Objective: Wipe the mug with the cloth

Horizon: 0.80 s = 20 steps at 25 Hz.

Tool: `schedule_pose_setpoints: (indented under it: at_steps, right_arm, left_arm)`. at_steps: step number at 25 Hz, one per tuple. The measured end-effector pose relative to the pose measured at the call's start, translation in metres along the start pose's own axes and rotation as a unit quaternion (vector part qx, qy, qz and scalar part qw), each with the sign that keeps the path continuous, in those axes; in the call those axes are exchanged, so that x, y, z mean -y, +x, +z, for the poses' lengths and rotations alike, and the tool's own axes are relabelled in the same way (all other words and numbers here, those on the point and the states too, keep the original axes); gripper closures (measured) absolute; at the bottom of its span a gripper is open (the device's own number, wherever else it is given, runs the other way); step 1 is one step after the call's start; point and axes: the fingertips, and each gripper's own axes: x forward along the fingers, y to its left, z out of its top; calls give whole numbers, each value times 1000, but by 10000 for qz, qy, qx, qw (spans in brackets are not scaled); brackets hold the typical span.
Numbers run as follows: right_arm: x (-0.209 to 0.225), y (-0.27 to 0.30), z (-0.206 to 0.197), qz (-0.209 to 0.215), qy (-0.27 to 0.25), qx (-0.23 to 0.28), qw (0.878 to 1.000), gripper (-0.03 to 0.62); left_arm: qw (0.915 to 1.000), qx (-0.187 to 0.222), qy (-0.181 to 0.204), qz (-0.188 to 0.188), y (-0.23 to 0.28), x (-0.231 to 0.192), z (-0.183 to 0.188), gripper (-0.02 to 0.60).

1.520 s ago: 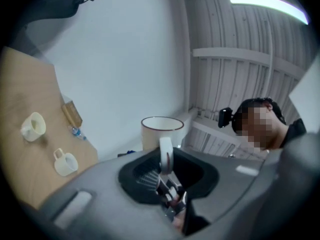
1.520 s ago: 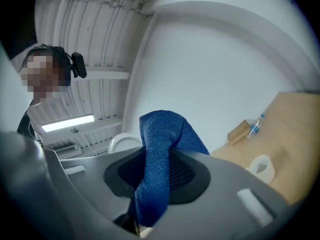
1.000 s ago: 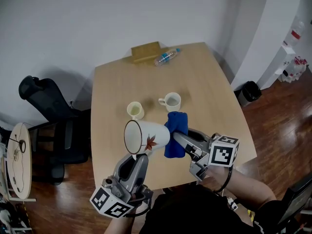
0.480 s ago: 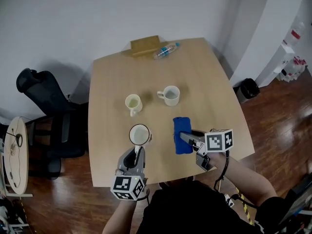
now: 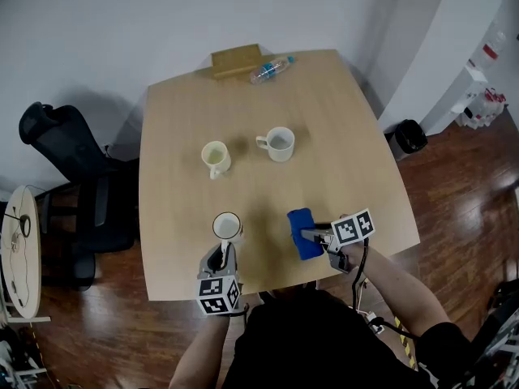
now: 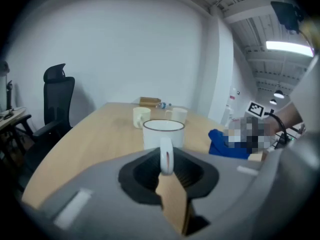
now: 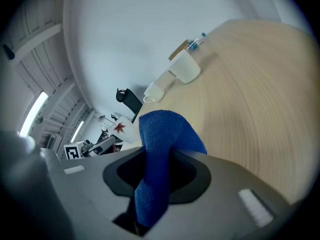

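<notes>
A white mug (image 5: 228,226) with a dark rim stands upright near the table's front edge. My left gripper (image 5: 220,256) is shut on its handle (image 6: 166,156), which sits between the jaws in the left gripper view. The mug body (image 6: 163,132) is just ahead of them. To the right of the mug lies the blue cloth (image 5: 302,232), with my right gripper (image 5: 319,237) shut on its near end. In the right gripper view the cloth (image 7: 160,149) bulges up out of the jaws, and the mug (image 7: 122,129) with its red leaf print shows to the left, apart from the cloth.
A cream mug (image 5: 216,158) and a white mug (image 5: 279,144) stand mid-table. A plastic bottle (image 5: 270,69) and a wooden block (image 5: 237,60) lie at the far edge. A black office chair (image 5: 57,136) is left of the table (image 5: 357,168), a dark bin (image 5: 408,136) to its right.
Both grippers have come down from close under the camera to the table's front. The mug, earlier tipped on its side against the cloth, is now upright and apart from it.
</notes>
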Motion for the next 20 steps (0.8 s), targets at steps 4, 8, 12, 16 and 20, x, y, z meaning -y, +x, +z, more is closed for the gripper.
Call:
schedule_pose_setpoints:
  at_steps: [4, 8, 12, 16, 20]
  right_arm:
    - [45, -15, -21, -427, 430, 95, 9981, 479]
    - [58, -24, -28, -451, 821, 254, 9953, 467]
    - [59, -25, -30, -690, 763, 162, 9946, 457]
    - [64, -29, -31, -1225, 596, -22, 9907, 436]
    - [73, -38, -33, -2023, 230, -220, 9788, 357]
  left_arm:
    - [9998, -178, -33, 105, -1, -9, -24, 518]
    - [9995, -254, -80, 177, -5, -12, -42, 518]
    - [9995, -205, 70, 239, -7, -9, -48, 518]
    - [9993, -272, 72, 242, -7, -9, -56, 517]
    - [9987, -421, -50, 295, -12, -12, -65, 492]
